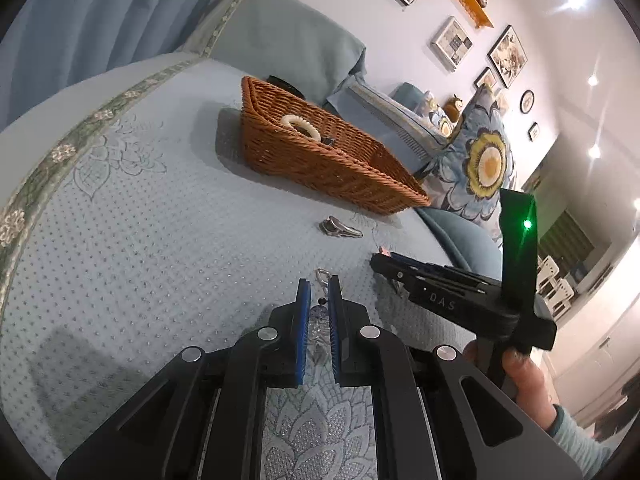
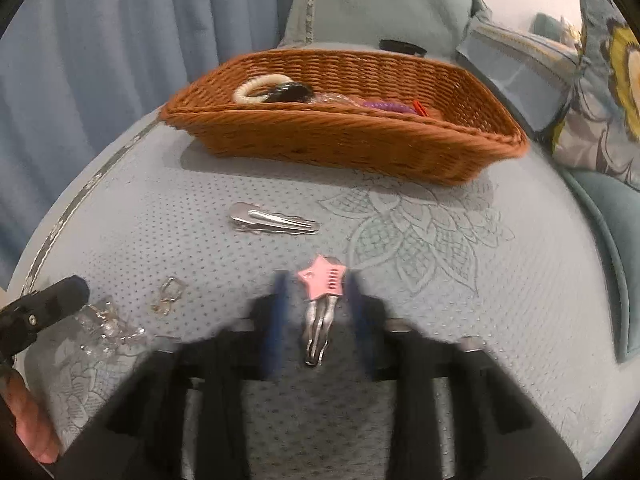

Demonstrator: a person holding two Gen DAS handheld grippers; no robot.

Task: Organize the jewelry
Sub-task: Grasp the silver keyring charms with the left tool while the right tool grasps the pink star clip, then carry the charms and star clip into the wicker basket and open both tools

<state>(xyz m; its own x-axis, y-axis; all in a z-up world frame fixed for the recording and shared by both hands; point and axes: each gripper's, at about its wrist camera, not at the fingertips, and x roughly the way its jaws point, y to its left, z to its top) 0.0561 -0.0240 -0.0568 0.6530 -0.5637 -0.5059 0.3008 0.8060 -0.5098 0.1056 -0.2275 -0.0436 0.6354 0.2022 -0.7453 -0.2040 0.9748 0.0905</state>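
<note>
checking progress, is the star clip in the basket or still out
Out. The star clip lies flat on the bedspread in front of the basket, between the open right gripper fingers, ungripped.

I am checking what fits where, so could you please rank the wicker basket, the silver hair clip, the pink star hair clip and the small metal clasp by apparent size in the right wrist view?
1. wicker basket, by far
2. silver hair clip and pink star hair clip: look alike in length; the star clip lies nearer the camera, so unranked
3. small metal clasp
</note>
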